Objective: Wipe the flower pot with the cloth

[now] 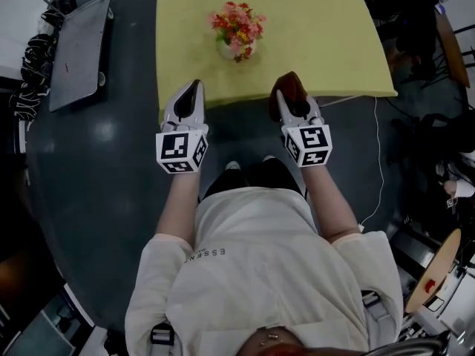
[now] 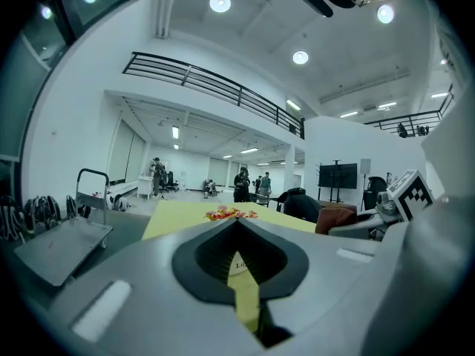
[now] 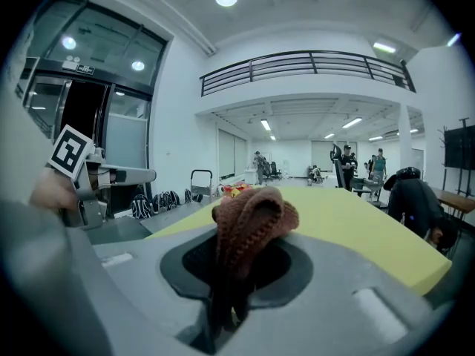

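One flower pot (image 1: pixel 231 50), filled with pink and orange flowers (image 1: pixel 237 22), is set on the yellow bench (image 1: pixel 326 43), toward its near half and well apart from both grippers. A stretch of bare bench lies between the pot and the two grippers, which are held side by side over the bench's near edge.

The left hand-held gripper (image 1: pixel 192 95) is seen with its jaws brought fully together and nothing between them (image 2: pixel 241 269). The right hand-held gripper (image 1: pixel 298 111) is clamped on one brown knitted cloth (image 1: pixel 288 87), which is bunched above the jaws and trails down between them (image 3: pixel 251 225). One marker cube (image 1: pixel 180 150) is carried on each gripper.

To the left of the bench one flat grey cart (image 1: pixel 78 47) is parked on the dark floor, with striped black bundles (image 1: pixel 33 69) beside it. One white cable (image 1: pixel 380 162) is run across the floor to the right. Several people (image 2: pixel 243 184) are seen standing far off in the hall.

On the person's pale shirt the letters "ESSEN" (image 1: pixel 205 253) can be read; the rest is hidden in a fold.
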A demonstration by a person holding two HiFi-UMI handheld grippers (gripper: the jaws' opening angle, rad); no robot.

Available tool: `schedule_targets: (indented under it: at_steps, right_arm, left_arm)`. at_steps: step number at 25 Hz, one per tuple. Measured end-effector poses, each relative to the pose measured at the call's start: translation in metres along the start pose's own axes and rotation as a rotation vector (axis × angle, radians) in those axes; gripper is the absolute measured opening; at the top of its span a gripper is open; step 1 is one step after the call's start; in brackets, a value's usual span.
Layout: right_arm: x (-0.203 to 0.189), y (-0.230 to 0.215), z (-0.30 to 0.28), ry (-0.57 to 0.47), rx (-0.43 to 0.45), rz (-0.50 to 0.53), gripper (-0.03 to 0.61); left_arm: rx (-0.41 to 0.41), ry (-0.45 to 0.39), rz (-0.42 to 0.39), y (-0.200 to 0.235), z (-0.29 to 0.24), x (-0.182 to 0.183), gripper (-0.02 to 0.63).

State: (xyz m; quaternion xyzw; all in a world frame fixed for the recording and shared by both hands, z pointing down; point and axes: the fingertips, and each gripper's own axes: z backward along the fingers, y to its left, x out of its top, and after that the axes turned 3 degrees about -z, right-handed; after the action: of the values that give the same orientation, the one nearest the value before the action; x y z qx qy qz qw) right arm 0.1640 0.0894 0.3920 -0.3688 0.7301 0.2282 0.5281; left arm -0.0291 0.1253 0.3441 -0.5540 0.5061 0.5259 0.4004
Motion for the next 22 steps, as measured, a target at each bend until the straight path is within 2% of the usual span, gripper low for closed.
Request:
schedule_targets:
  at_steps: [3,11,16,22]
  right_arm:
    - [-0.001,0.0,0.009,0.0,0.001,0.003,0.057]
    - [0.008,0.005,0.016,-0.038,0.037,0.047,0.052]
    - [0.008,0.004,0.011,-0.039,0.049,-0.004,0.052]
    - [0.009,0.005,0.009,-0.035,0.048,0.01,0.052]
  left_arm:
    - [0.011,-0.013,0.01,-0.003,0.007,0.006,0.014]
    - [0.008,-0.055,-0.033,-0.016,0.022,0.02,0.014]
    - [0.005,-0.055,-0.058,-0.02,0.026,0.02,0.014]
    - [-0.029,-0.083,-0.044,-0.024,0.03,0.022,0.014]
